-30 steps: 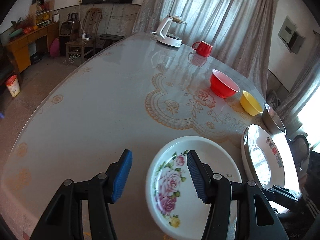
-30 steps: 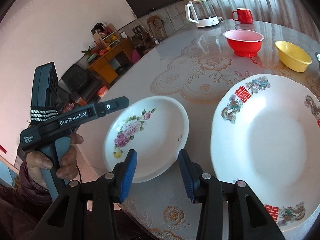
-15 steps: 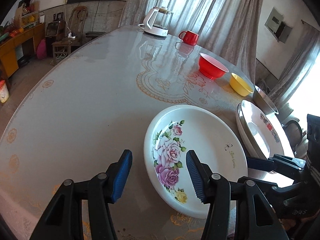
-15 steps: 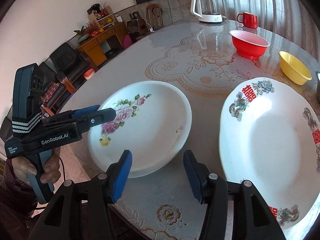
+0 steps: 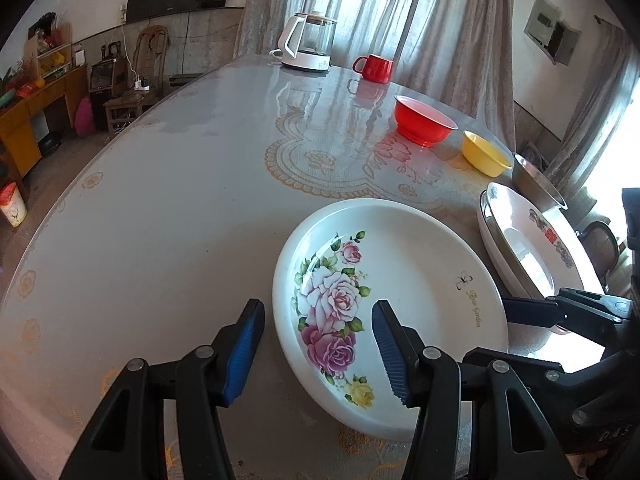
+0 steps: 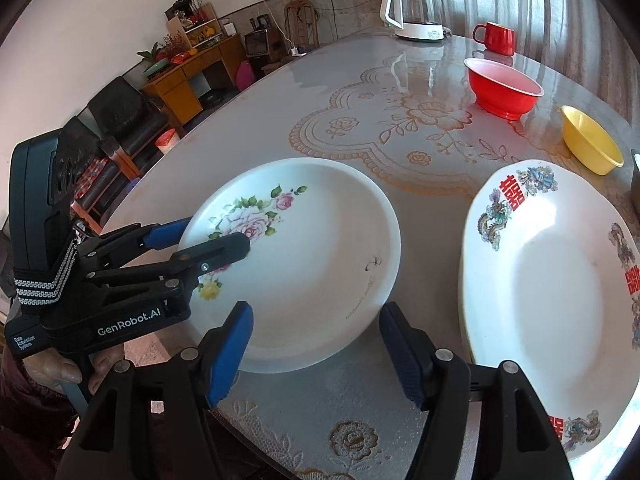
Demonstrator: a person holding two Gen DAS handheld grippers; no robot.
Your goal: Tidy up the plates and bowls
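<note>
Your left gripper [image 5: 318, 344] is spread wide astride the near rim of the rose plate [image 5: 404, 280], one pad over the roses, one outside. Your right gripper [image 6: 316, 352] gapes too, empty, just short of that round white plate. It lies flat on the table [image 5: 180, 184]. Beside it sits the oval dragon platter [image 6: 560, 292], long axis running away from you; beyond, yellow bowl [image 6: 592, 144], then red bowl [image 6: 502, 88].
</note>
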